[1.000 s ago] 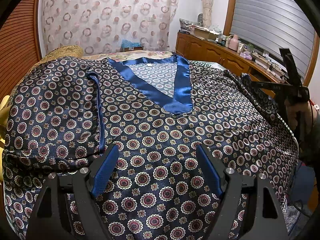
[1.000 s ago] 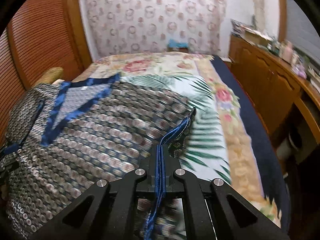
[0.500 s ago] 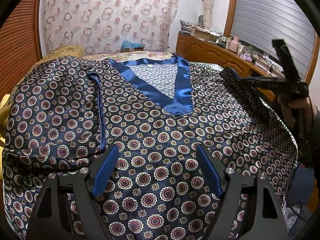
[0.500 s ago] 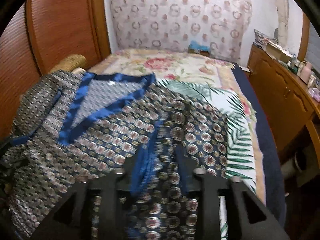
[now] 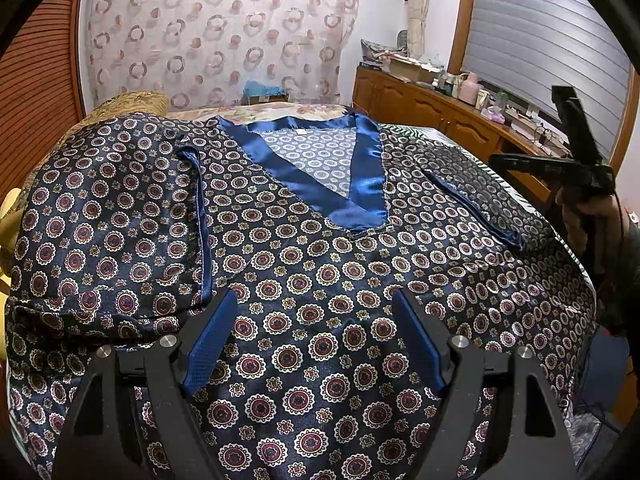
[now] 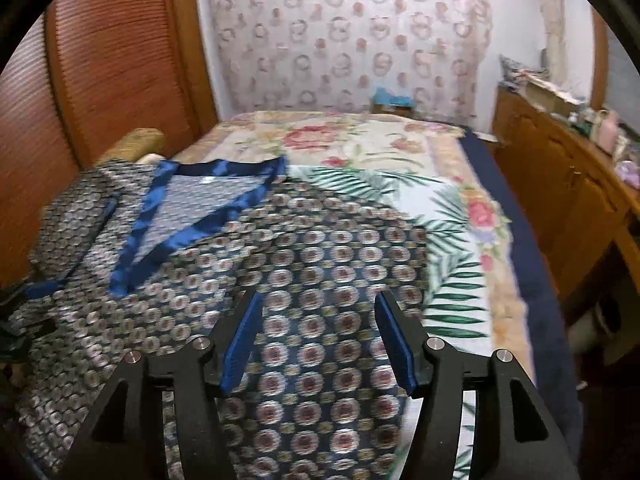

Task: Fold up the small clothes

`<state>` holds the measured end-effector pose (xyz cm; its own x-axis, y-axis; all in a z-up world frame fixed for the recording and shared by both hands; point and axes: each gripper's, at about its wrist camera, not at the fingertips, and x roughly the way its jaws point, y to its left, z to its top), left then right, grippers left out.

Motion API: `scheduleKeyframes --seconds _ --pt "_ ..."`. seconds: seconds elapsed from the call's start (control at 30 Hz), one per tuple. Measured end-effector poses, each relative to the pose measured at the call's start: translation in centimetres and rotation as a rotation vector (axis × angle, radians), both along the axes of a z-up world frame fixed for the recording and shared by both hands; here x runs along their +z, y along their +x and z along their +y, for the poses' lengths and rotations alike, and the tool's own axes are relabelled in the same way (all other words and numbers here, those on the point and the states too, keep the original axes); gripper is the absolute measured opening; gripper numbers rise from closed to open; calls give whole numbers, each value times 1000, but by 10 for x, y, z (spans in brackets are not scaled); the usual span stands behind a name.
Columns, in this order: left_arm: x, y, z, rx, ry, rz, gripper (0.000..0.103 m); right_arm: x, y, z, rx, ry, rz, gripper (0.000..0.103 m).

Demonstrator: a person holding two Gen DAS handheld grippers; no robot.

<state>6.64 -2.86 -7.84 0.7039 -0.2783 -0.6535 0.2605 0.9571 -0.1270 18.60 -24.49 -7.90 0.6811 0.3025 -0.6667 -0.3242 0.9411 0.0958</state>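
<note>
A dark navy satin top [image 5: 320, 264] with a medallion print and a blue V-neck band [image 5: 360, 196] lies flat on the bed. Both sleeves are folded inward over its front: the left sleeve [image 5: 112, 216] and the right sleeve [image 5: 476, 196]. My left gripper [image 5: 312, 300] hovers open over the lower front with nothing between its pads. My right gripper [image 6: 318, 304] is above the folded right sleeve [image 6: 340, 264]; its jaws are opening and the pads do not press the cloth. Seen from the left wrist, the right gripper's black body [image 5: 576, 168] is held by a hand at the far right.
The bed carries a floral and palm-leaf cover [image 6: 452, 216] with a dark blue border [image 6: 532, 264]. A wooden cabinet [image 6: 568, 184] with clutter on top runs along the right. A brown slatted panel [image 6: 120, 64] stands on the left, a patterned curtain [image 5: 216, 36] behind, and a yellowish pillow [image 5: 132, 102] at the bed's head.
The right gripper was shut on the blue-edged sleeve cuff a second ago; it carried the sleeve inward over the top, let go and opened. The left gripper has not moved.
</note>
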Motion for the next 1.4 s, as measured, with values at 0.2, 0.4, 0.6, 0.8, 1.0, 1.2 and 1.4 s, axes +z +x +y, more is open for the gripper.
scheduleKeyframes --seconds 0.2,0.4,0.6,0.8,1.0,1.2,1.4 --pt "5 4 11 5 -14 2 80 -24 29 -6 -105 -87 81 61" --pt "23 11 37 63 12 -45 80 -41 49 -2 -109 -117 112 61" --pt "38 24 72 128 37 -82 80 -46 50 -1 -102 -82 99 67" --pt "50 48 101 186 79 -98 80 -48 49 0 -90 -93 111 86" --pt "56 76 127 212 90 -91 77 -50 53 4 -65 -98 128 98" --pt "47 105 153 233 69 -20 58 -51 53 7 -64 -100 132 101" --pt "40 123 170 265 51 37 57 -52 53 7 -68 -99 133 102"
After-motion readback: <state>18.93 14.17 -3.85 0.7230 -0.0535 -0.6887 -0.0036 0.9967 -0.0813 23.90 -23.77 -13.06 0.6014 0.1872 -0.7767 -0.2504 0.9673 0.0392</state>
